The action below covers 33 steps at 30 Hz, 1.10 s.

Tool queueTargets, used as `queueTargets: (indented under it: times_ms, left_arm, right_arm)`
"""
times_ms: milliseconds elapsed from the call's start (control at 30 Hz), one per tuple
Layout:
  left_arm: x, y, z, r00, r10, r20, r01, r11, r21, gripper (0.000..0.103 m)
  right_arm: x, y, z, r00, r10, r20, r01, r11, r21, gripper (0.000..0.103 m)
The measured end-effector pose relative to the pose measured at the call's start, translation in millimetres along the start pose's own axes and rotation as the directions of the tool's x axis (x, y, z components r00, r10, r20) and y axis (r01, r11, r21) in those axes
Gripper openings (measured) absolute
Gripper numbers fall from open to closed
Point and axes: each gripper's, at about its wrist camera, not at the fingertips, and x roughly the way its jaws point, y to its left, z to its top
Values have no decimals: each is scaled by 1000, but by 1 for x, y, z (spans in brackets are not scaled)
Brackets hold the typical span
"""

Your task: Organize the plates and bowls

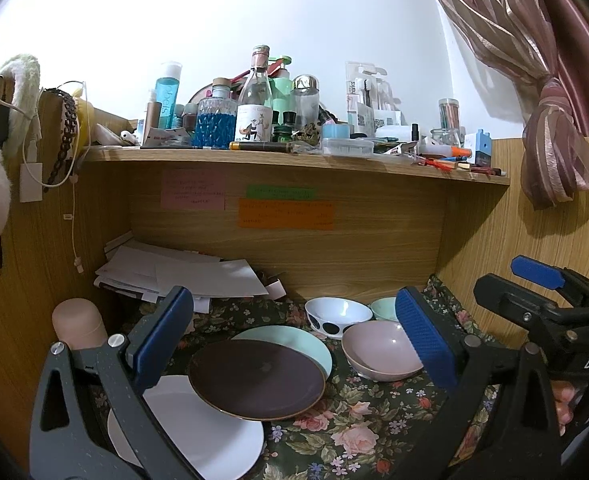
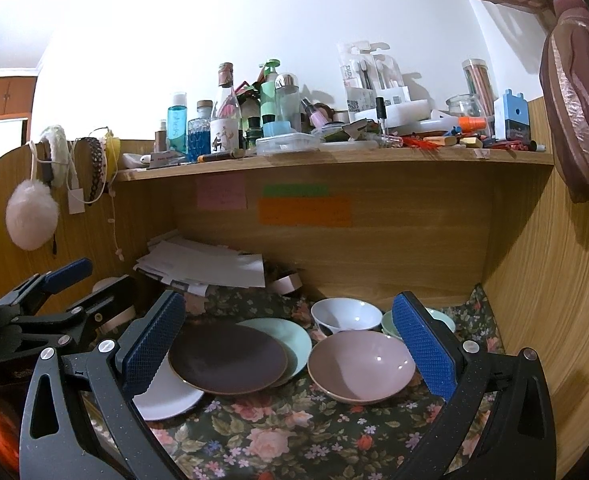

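Note:
A dark brown plate (image 1: pixel 256 378) lies across a mint plate (image 1: pixel 314 346) and a white plate (image 1: pixel 210 440) on the floral cloth. To the right sit a pink bowl (image 1: pixel 378 350), a white bowl with black spots (image 1: pixel 334 314) and a mint bowl (image 1: pixel 384 308). My left gripper (image 1: pixel 290 344) is open above the plates and holds nothing. My right gripper (image 2: pixel 290 348) is open and empty, over the brown plate (image 2: pixel 226 364) and the pink bowl (image 2: pixel 360 366). The right gripper also shows at the right of the left wrist view (image 1: pixel 542 276).
A stack of papers (image 1: pixel 182 272) lies at the back left under the shelf (image 1: pixel 294 158), which is crowded with bottles. A beige cylinder (image 1: pixel 78 322) stands at the left. Wooden walls close the desk on both sides. A curtain (image 1: pixel 554 152) hangs at the right.

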Motion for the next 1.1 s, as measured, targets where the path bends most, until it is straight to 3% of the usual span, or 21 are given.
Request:
queueTargets:
  times_ms: [1100]
  left_arm:
    - [5, 4, -2, 1000, 0, -2, 0, 1000, -18, 103]
  right_arm:
    - [0, 0, 1, 1000, 4, 5, -4, 1000, 5, 103]
